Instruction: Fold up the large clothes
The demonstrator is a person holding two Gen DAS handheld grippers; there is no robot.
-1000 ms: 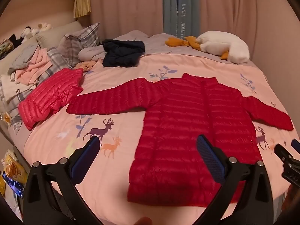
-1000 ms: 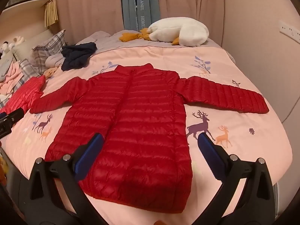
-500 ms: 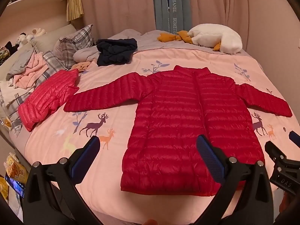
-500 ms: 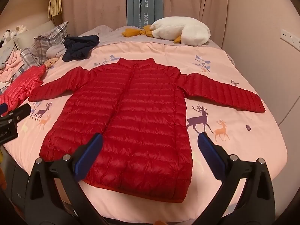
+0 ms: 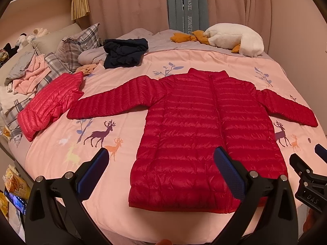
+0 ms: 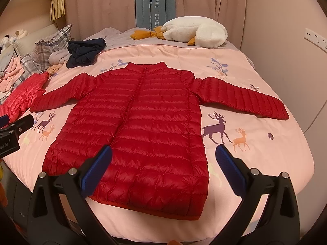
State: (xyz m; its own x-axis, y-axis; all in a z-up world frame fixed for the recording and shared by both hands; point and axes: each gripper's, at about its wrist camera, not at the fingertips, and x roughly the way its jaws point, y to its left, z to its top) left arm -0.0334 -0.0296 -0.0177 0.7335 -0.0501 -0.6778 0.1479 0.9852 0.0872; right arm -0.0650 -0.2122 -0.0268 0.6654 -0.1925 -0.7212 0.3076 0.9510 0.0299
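The red down jacket (image 6: 143, 122) lies face up and zipped on the pink deer-print duvet (image 6: 255, 153) of the bed, collar toward the far wall, both sleeves spread straight out to the sides, hem near the bed's front edge. Nothing is folded yet, so the step in hand is judged to be the first fold.

The left tongs (image 5: 161, 171) hang above the hem's left part, spread wide and holding nothing. The right tongs (image 6: 163, 163) hang above the hem's right part, likewise wide and empty.

To fold well, each sleeve should probably be pinched near the cuff and laid across the chest, pressing out trapped air, since the slick quilted fabric will likely slide and spring back.

A folded lighter red down jacket (image 5: 49, 106) lies just beside the left cuff. Farther off are a dark navy garment (image 5: 124, 53), plaid pillows (image 5: 77, 45) and a white plush goose (image 6: 196, 32).

The blue-grey curtain (image 6: 155, 4) reads "HANEL" and "HOME"; the rest is cut off. The right tongs' body, seen from the left wrist, shows "DAS".
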